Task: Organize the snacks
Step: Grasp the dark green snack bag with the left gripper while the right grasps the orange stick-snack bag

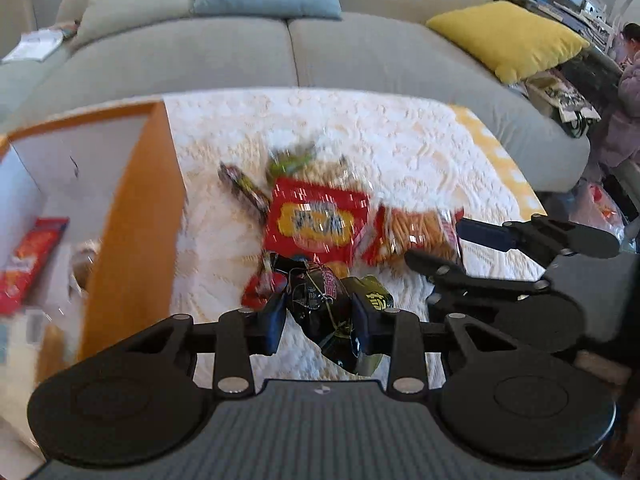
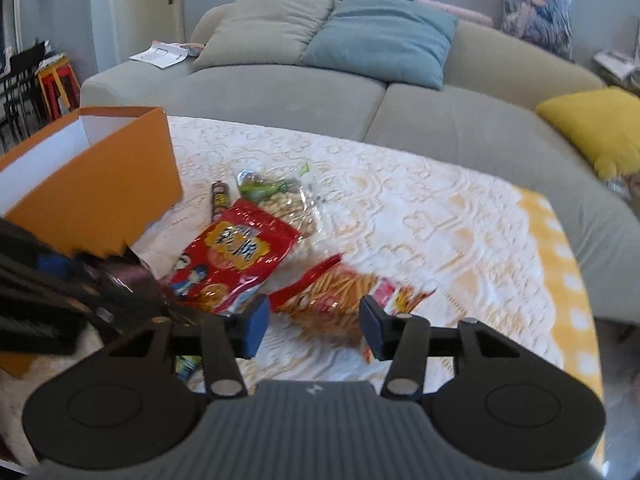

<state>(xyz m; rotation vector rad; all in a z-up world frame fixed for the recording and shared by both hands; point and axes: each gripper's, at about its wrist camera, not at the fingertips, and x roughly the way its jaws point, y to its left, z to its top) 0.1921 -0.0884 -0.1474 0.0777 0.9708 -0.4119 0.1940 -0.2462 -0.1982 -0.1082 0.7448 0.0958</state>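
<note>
My left gripper (image 1: 320, 322) is shut on a black snack packet (image 1: 320, 304), which hangs between its blue pads above the cloth. An orange box (image 1: 132, 208) with white inner walls stands open to its left, and a red packet (image 1: 32, 256) lies inside. My right gripper (image 2: 314, 326) stands open over a red bag of stick snacks (image 2: 340, 292) that lies flat on the cloth, with neither pad pressing on it. Beyond lie a red bag with a yellow label (image 2: 236, 256), a clear bag of nuts (image 2: 288, 204) and a thin dark packet (image 2: 219, 200).
The table carries a white lace cloth over yellow (image 2: 440, 220). A grey sofa (image 2: 280, 96) with a blue cushion (image 2: 380, 36) and a yellow cushion (image 2: 600, 128) runs behind it. A person (image 1: 628, 92) sits at the far right of the left wrist view.
</note>
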